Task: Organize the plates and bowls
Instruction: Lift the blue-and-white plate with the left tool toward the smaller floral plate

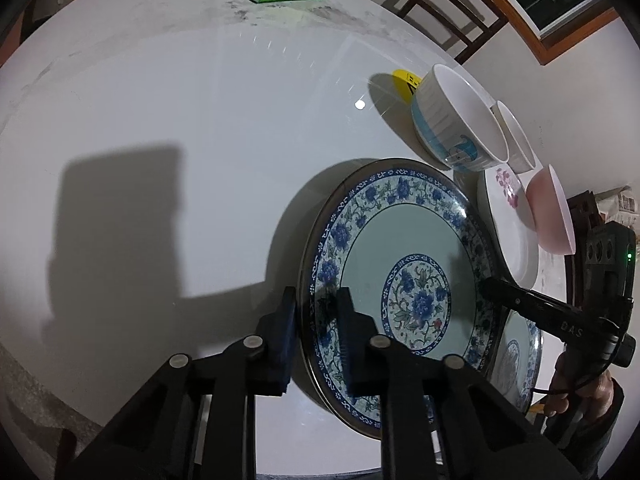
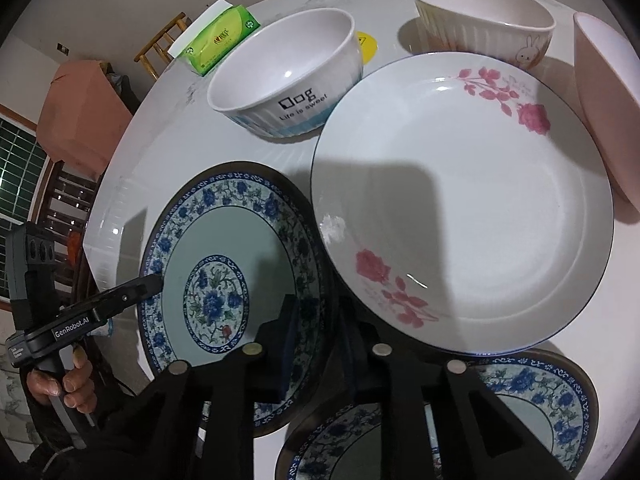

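Blue-patterned plate (image 1: 400,280), lifted above the white table (image 1: 200,140), is clamped at opposite rims by the left gripper (image 1: 316,320) and right gripper (image 2: 316,320), so keep both level onto the 2nd matching plate (image 2: 540,400).

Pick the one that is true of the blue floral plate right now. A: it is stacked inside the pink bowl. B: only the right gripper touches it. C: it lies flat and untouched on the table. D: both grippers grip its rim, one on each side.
D: the left gripper pinches the blue floral plate at one edge, and the right gripper has its fingers astride the opposite rim.
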Tool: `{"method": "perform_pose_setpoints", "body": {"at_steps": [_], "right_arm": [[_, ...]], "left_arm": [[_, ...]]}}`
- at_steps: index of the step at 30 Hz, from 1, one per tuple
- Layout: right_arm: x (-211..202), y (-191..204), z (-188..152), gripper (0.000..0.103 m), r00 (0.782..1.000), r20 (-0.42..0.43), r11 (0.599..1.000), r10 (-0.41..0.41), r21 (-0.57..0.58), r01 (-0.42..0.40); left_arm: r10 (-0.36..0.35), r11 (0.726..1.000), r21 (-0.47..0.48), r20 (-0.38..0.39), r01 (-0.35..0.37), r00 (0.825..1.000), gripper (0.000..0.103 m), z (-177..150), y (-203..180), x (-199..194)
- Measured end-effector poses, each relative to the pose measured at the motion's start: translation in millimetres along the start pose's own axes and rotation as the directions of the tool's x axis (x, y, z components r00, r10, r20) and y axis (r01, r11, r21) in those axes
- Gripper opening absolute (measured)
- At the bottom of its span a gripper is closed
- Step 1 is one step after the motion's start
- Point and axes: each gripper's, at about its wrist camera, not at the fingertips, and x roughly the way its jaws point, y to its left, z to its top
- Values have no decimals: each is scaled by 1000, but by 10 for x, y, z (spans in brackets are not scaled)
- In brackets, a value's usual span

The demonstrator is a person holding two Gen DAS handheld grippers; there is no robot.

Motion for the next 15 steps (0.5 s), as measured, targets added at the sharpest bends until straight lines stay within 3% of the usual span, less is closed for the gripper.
{"method": "perform_pose_setpoints", "body": {"at_steps": [15], "right_arm": [[-12,281,-58,17,1000,10,1000,27,-4,-27]], "left_arm": [[61,997,36,68,-64,996,15,94,139,-310]]}}
